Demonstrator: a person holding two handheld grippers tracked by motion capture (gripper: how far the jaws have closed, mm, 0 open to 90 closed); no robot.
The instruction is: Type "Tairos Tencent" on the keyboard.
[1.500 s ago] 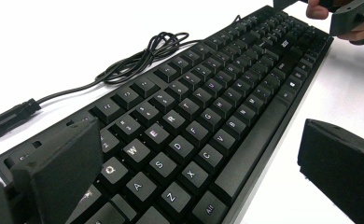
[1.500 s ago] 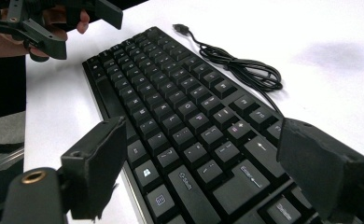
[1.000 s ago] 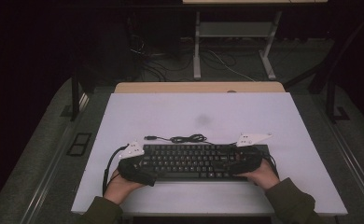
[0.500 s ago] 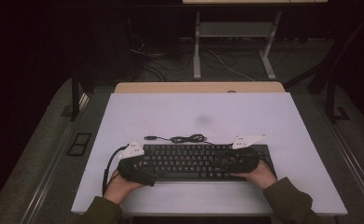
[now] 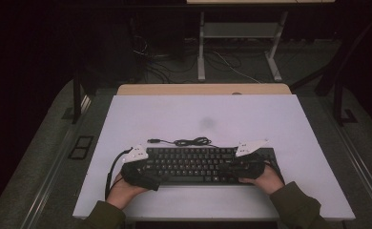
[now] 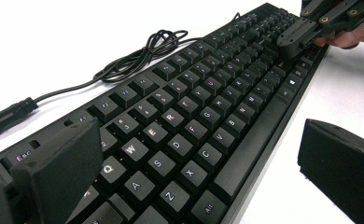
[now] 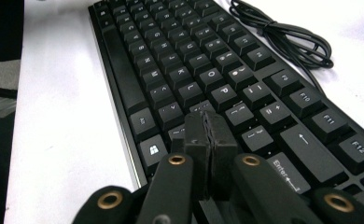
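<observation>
The right tongs [image 5: 243, 164] now sit farther in along the keyboard [image 5: 198, 164], toward its middle, where a second ago they were at its right end. Their grey plate is shifted leftward with them, leaving the keyboard's right end uncovered. In the right gripper view their jaws are pressed together over the keys near Enter.

Black keyboard [image 5: 201, 164] flat on table, near edge.

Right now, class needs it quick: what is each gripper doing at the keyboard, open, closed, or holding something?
Left gripper: open, jaws wide astride the keyboard's left end.
Right gripper: closed, empty, tips over the keys.
</observation>
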